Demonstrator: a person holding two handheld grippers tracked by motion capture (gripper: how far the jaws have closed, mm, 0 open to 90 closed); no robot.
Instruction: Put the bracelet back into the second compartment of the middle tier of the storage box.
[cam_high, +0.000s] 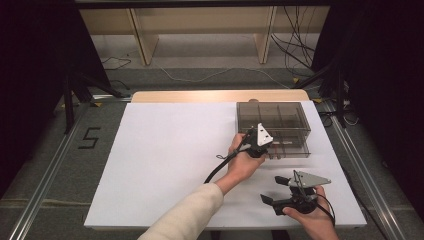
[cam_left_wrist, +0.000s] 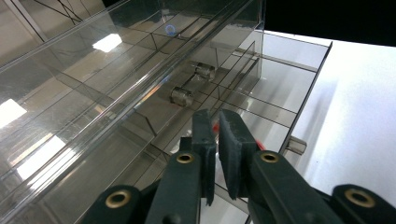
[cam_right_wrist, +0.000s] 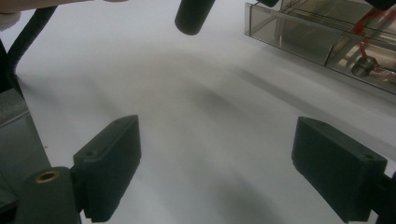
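Grippers at the clear drawer box

Drawer work is taking place at the far right part of the white-covered desk, where a smoky, see-through drawer box is standing. Its lower drawer is sticking out toward the near side, past the front of the box.

The left gripper is reaching across to that open drawer, with the person's left hand wrapped around its body and a pale sleeve running back to the near edge. In the left gripper view, its jaws are standing almost pressed together, with only a thin slit between the pads; a small red thing is showing in that slit, though whether the pads are pressing on it is not something I can tell. Just past the jaw tips, two short metal cylinders are lying on the drawer's clear floor among thin dividers, and a clear knob is jutting from the drawer front.

The right gripper is sitting well apart from the box, near the desk's near right corner, held in the right hand. Its jaws are spread wide with nothing between them, as the right gripper view shows: bare white desk is lying between the two black pads. Farther off in that view, the drawer is appearing at the upper right, with a red cord and a metal piece inside it.
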